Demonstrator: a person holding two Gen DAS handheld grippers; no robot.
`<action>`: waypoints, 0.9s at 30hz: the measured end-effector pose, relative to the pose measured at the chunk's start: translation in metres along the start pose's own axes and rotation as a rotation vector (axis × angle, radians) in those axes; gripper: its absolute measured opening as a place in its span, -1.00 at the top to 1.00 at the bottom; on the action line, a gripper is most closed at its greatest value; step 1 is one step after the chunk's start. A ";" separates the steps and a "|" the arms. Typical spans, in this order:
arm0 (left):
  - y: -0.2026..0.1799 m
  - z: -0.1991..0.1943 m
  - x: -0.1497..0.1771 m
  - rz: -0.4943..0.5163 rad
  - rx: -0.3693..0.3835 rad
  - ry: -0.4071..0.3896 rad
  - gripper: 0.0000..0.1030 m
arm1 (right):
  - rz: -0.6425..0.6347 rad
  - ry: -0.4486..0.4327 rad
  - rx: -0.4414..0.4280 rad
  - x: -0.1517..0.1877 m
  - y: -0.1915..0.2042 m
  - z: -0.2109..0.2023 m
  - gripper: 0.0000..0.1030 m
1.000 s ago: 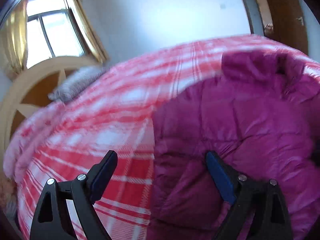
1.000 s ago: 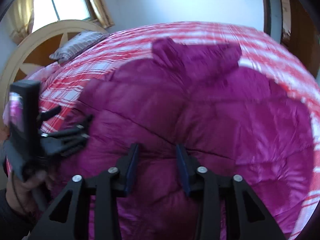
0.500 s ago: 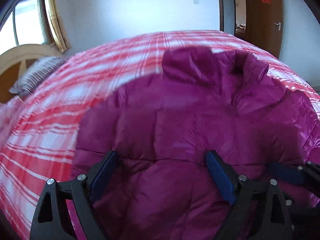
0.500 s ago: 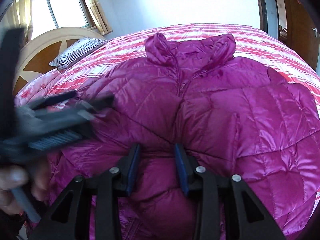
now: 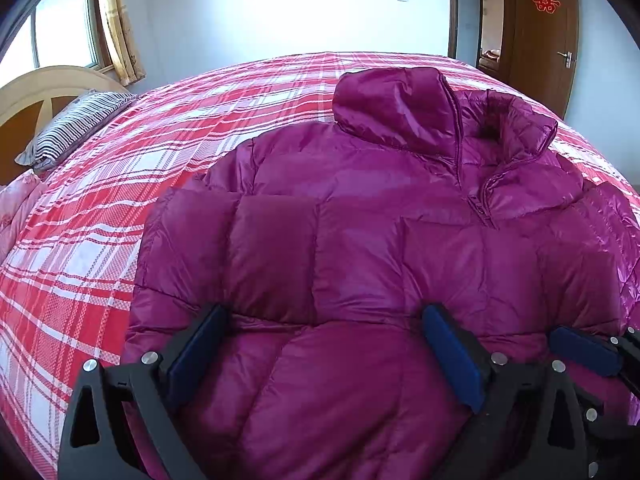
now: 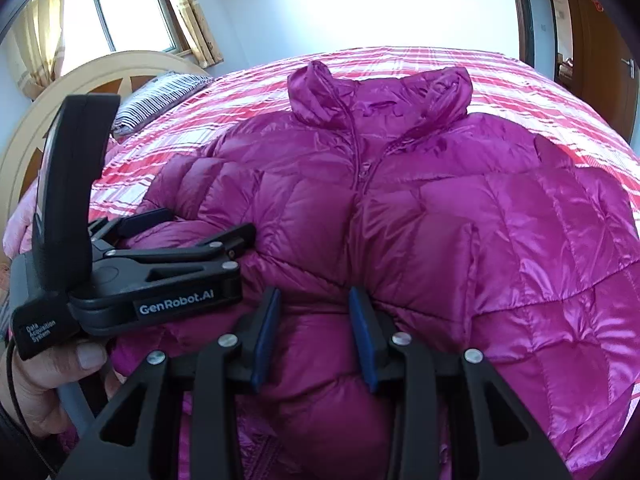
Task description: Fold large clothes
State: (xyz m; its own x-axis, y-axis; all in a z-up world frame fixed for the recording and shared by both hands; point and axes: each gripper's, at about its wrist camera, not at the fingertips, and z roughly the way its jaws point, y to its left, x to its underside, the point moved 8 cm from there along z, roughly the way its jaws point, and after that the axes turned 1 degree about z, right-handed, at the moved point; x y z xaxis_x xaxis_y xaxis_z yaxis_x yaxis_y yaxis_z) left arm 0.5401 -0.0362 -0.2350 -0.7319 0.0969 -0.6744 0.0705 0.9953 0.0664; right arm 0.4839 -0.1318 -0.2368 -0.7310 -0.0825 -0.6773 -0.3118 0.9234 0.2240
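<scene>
A shiny magenta puffer jacket (image 5: 360, 240) (image 6: 440, 220) lies front up and zipped on the red plaid bed cover (image 5: 100, 220), collar at the far end. My left gripper (image 5: 324, 311) hovers over the jacket's near left part. Its jaws are opening wide, with the puffy cloth bulging between them and the pads not pressing on it. In the right wrist view this left gripper (image 6: 200, 224) sits at the left, held in a person's hand (image 6: 52, 372). My right gripper (image 6: 315, 294) is partly closed, with a fold of the jacket's near edge pinched between its blue pads.
A striped pillow (image 5: 80, 120) lies by the pale wooden headboard (image 6: 100, 68) at the far left, under a curtained window (image 6: 120, 12). A brown door (image 5: 536, 40) stands at the far right. Plaid cover lies bare left of the jacket.
The left gripper swung right, from over the plaid cover to above the jacket beside the right gripper, and its jaws widened a little. The right gripper kept its hold.
</scene>
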 end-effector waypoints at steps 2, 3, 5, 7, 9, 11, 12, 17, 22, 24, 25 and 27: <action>0.000 0.001 0.000 0.002 -0.003 0.000 -0.94 | -0.007 0.003 0.010 0.000 0.001 0.001 0.26; 0.000 0.001 0.000 0.003 -0.005 0.000 -0.94 | -0.011 0.003 0.015 0.000 0.001 0.001 0.26; 0.000 0.001 0.000 0.003 -0.004 0.000 -0.95 | -0.019 0.005 0.025 0.000 0.002 0.002 0.26; 0.000 0.001 0.000 0.002 -0.005 0.000 -0.95 | -0.024 0.005 0.032 0.000 0.002 0.002 0.26; 0.000 0.001 0.000 0.004 -0.006 0.000 -0.95 | -0.026 0.005 0.035 0.000 0.002 0.003 0.26; 0.000 0.001 0.000 0.003 -0.006 0.000 -0.96 | -0.027 0.005 0.036 0.000 0.002 0.003 0.26; 0.000 0.001 0.001 0.002 -0.005 0.000 -0.96 | -0.028 0.005 0.037 0.000 0.002 0.003 0.26; 0.001 0.001 0.001 0.001 -0.006 -0.001 -0.96 | -0.034 0.005 0.048 0.000 0.003 0.004 0.26; 0.002 0.003 0.002 -0.007 0.004 0.007 -0.97 | -0.048 0.007 0.066 0.000 0.004 0.005 0.26; 0.002 0.004 0.002 -0.010 0.006 0.010 -0.98 | -0.052 0.008 0.071 0.001 0.004 0.005 0.25; 0.002 0.004 0.002 -0.010 0.006 0.010 -0.98 | -0.055 0.009 0.075 0.001 0.004 0.005 0.25; 0.002 0.005 0.002 -0.011 0.008 0.010 -0.98 | -0.067 0.010 0.088 0.001 0.005 0.005 0.25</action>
State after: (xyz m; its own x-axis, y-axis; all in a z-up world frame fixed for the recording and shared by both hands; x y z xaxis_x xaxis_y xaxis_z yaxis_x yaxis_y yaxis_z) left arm 0.5418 -0.0335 -0.2395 -0.7398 0.0857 -0.6674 0.0678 0.9963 0.0528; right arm 0.4849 -0.1252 -0.2399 -0.7163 -0.1480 -0.6819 -0.3060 0.9449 0.1164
